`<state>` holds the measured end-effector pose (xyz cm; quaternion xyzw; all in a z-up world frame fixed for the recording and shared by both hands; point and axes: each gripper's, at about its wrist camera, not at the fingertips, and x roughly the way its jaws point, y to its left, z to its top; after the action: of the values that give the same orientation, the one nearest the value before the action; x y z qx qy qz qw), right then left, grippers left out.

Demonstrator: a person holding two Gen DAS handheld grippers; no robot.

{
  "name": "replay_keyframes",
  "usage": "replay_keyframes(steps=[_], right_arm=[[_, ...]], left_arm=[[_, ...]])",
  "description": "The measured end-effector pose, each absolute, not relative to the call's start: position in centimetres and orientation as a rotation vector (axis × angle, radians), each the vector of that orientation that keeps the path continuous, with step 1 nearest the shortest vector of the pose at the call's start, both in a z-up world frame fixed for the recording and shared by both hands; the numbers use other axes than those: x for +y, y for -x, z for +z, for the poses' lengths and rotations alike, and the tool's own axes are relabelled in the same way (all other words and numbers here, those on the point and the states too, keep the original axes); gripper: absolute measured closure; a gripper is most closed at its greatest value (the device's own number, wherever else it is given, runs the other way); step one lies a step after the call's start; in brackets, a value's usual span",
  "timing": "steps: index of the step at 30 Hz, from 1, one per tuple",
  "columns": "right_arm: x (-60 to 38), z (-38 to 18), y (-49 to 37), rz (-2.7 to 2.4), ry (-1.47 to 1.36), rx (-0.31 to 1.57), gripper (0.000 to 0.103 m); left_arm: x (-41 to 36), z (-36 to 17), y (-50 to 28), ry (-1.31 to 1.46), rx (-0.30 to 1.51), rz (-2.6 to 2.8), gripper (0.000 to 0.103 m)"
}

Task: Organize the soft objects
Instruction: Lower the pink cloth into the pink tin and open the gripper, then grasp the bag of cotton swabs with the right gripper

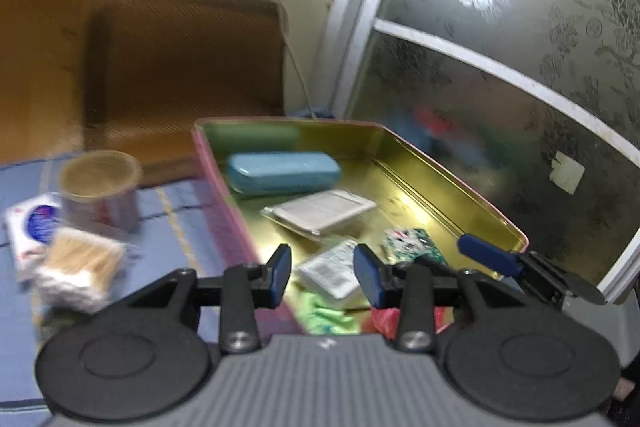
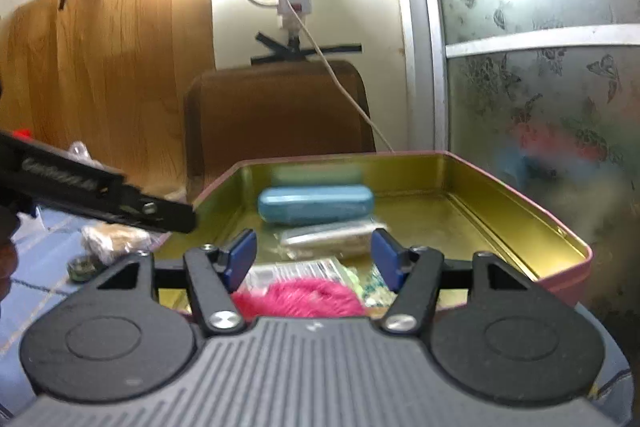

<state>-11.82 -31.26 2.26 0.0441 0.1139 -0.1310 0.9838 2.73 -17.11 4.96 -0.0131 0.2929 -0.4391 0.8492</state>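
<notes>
Blue cloth under gold tin; left tongs, right tongs both agape, empty.

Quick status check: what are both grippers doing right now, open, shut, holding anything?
Left gripper: jaws open, holding nothing, above the near end of the tin box.
Right gripper: jaws open, holding nothing, above the pink fluffy item.

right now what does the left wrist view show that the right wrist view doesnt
Only the left wrist view shows the lidded cup and the white and blue packet on the blue cloth beside the tin.

Only the right wrist view shows the pink fluffy item at the tin's near end.

Both show the gold-lined tin, the blue case inside it, the cotton swab bag, and each open hand-held gripper, left and right.
</notes>
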Motion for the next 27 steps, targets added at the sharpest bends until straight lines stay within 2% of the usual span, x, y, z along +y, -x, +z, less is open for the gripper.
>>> replay_keyframes(steps=[6, 8, 16, 18, 20, 23, 27], right_arm=[[-28.2, 3.4, 11.2, -0.131, -0.066, 0.175, 0.044], [-26.5, 3.5, 10.5, -0.061, -0.047, 0.186, 0.05], [-19.5, 1.8, 5.8, 0.186, -0.03, 0.348, 0.049], [-18.5, 1.2, 3.8, 0.202, -0.045, 0.407, 0.046], [-17.9, 0.9, 1.2, 0.185, -0.09, 0.443, 0.028], [-18.2, 0.6, -2.5, 0.124, -0.214, 0.473, 0.013], [-19.0, -0.6, -6.4, 0.051, -0.39, 0.551, 0.01]], left_arm=[[-9.2, 3.5, -3.4, 0.072, 0.604, -0.772, 0.065], [-6.1, 2.4, -4.2, 0.103, 0.625, -0.694, 0.065], [2.4, -1.8, -7.6, 0.107, 0.683, -0.316, 0.065], [3.1, -2.6, -7.8, 0.094, 0.644, -0.256, 0.065], [3.5, -2.6, -7.8, 0.114, 0.629, -0.24, 0.064], [3.4, -2.4, -7.8, 0.118, 0.614, -0.222, 0.063], [3.9, -2.4, -7.6, 0.148, 0.603, -0.231, 0.063]])
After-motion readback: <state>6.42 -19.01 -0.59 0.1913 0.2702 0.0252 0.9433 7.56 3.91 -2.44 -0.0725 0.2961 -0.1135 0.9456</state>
